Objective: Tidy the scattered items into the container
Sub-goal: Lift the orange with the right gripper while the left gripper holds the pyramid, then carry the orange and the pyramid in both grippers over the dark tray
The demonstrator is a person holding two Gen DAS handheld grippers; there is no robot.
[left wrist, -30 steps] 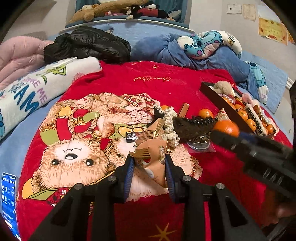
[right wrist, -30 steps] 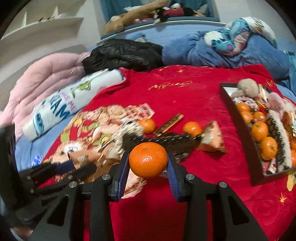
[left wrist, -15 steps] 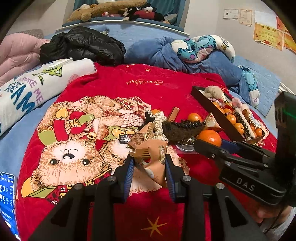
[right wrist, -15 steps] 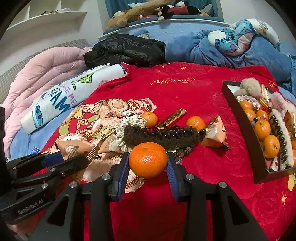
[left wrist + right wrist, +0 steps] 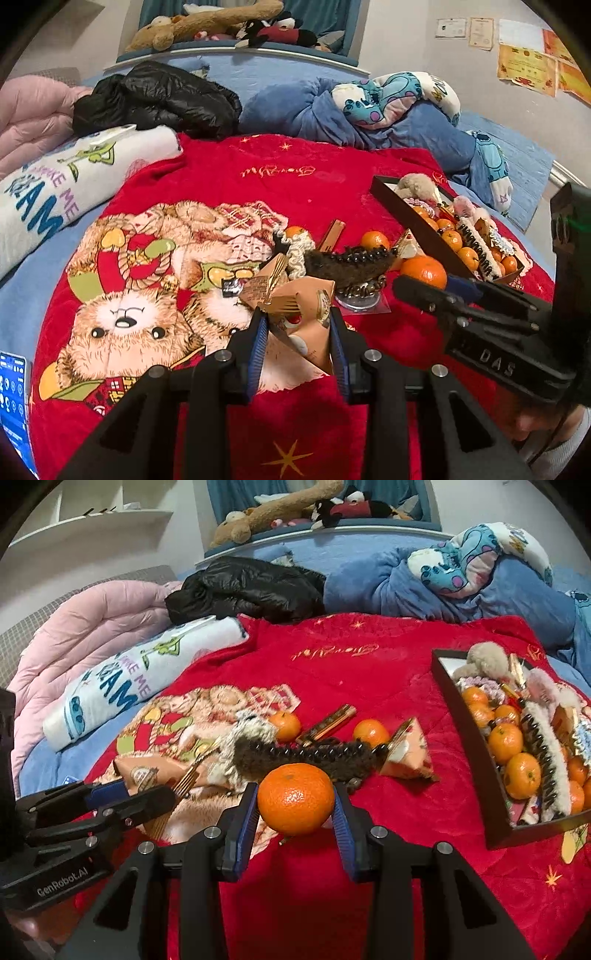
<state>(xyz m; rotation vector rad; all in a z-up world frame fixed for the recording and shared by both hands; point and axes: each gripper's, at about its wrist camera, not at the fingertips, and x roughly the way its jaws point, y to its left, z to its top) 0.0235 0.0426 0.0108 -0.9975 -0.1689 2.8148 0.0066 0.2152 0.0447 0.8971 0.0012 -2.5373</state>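
My left gripper (image 5: 297, 323) is shut on a peach snack packet (image 5: 299, 314) and holds it above the red blanket. My right gripper (image 5: 295, 805) is shut on a mandarin (image 5: 295, 798), also held above the blanket; it shows in the left wrist view (image 5: 424, 271) too. The dark tray (image 5: 480, 746) at the right holds several mandarins, hair clips and fluffy items. Loose on the blanket are a brown furry hair clip (image 5: 306, 757), two mandarins (image 5: 370, 732), a second snack packet (image 5: 410, 755), a gold bar-shaped wrapper (image 5: 327, 723) and a cream scrunchie (image 5: 249, 725).
A white rolled blanket (image 5: 140, 679), a pink duvet (image 5: 74, 635) and a black jacket (image 5: 247, 587) lie at the far left and back. Blue bedding with a cartoon plush (image 5: 476, 561) is behind the tray. A phone (image 5: 13, 406) lies at the left edge.
Both grippers have lifted and drawn back a little with their loads still held. The right gripper with the mandarin now stands closer to the left one. Items on the blanket have not moved.
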